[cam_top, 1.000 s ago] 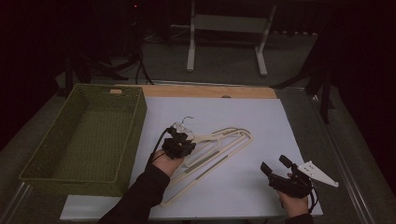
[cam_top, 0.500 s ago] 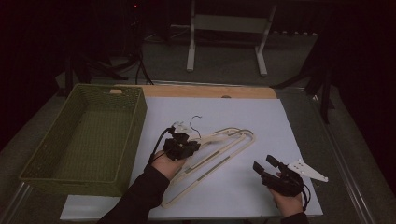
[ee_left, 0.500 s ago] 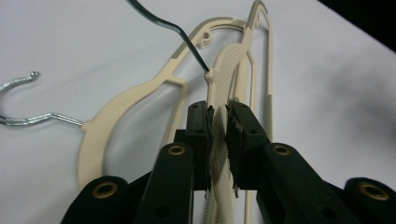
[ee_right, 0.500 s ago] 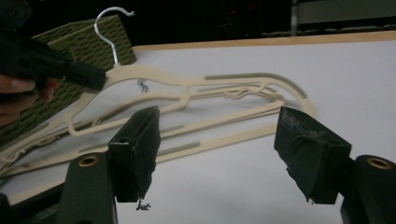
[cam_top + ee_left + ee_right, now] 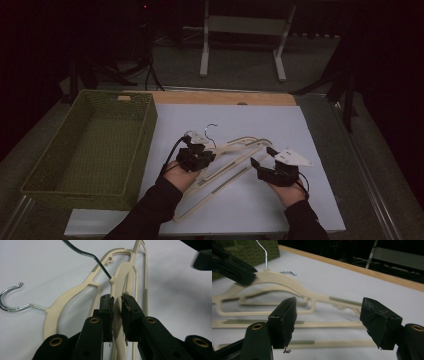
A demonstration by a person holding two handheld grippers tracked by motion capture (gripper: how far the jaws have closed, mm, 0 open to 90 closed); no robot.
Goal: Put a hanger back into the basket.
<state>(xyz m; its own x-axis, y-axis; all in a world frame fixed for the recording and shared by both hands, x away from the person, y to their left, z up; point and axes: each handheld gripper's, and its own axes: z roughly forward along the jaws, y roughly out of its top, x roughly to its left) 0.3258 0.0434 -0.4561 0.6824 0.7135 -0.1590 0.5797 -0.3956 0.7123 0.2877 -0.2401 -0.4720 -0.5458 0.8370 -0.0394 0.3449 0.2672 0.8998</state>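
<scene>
**Two hangers, one pinched**

A green basket (image 5: 90, 145) sits at nine o'clock on the counter (image 5: 310, 130). The left tongs (image 5: 117, 308) clamp one cream hanger (image 5: 122, 272) by its shoulder; a second hanger (image 5: 62, 301) lies beside it, possibly underneath. At four o'clock, the right tongs (image 5: 328, 322) gape, gripping nothing, having just reopened slightly.
</scene>
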